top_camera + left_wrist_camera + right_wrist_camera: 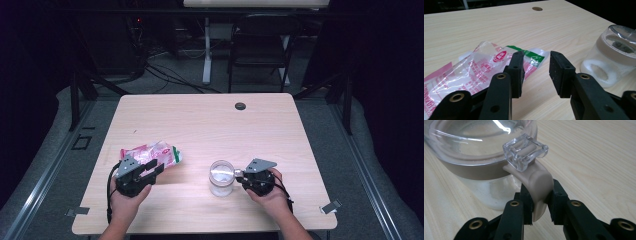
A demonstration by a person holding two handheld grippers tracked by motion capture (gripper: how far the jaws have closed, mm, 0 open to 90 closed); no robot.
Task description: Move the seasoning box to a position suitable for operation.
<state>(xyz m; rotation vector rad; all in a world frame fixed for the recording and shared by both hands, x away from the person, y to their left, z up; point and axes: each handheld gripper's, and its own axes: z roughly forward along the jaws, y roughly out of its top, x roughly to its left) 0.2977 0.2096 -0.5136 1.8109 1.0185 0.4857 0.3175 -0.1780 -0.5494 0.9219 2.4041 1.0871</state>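
The jar is set on the table in front of the right hand, a little white powder at its bottom and its clear lid down. Its beige handle is clamped between the pads of the right gripper, so the jar is held steady. The bag is laid flat at the left, well apart from the jar. The left gripper is held open just over the bag's green-edged end, nothing pinched. For the step in hand, probably picking up the bag, one edge should be taken squarely between the pads while the jar is kept from tipping.
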